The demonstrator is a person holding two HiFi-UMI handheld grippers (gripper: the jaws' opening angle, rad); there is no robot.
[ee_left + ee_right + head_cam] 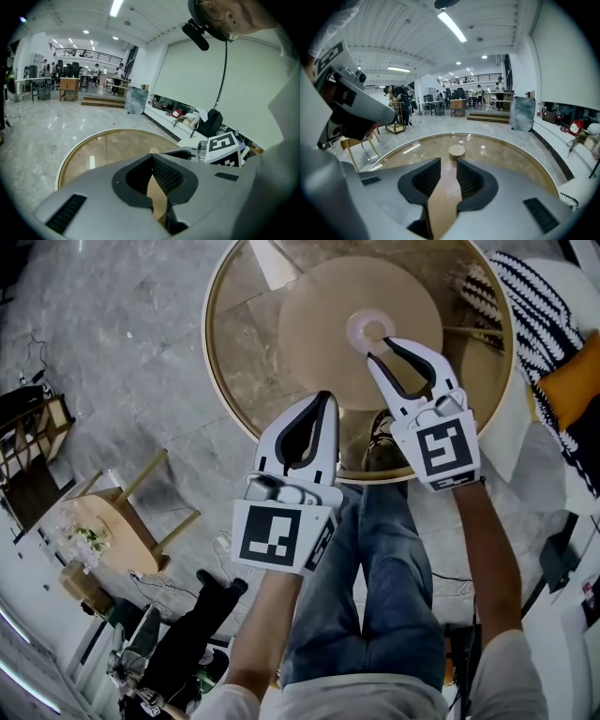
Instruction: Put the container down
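A small round container [367,331] with a pale lid stands on the round glass table [222,352], over the table's tan disc base. My right gripper [378,348] is just short of it, tips almost at its near side, jaws apart and nothing between them. In the right gripper view the container [456,151] sits just past the tips of the open right gripper [448,161]. My left gripper [325,396] hovers at the table's near rim, lower left of the container. The left gripper [151,157] has its tips together and holds nothing.
The table's gold rim curves close to my knees. A wooden chair [127,507] and a small table stand on the grey floor at left. A black-and-white striped cloth [525,306] lies at the right. Dark gear and cables lie on the floor below.
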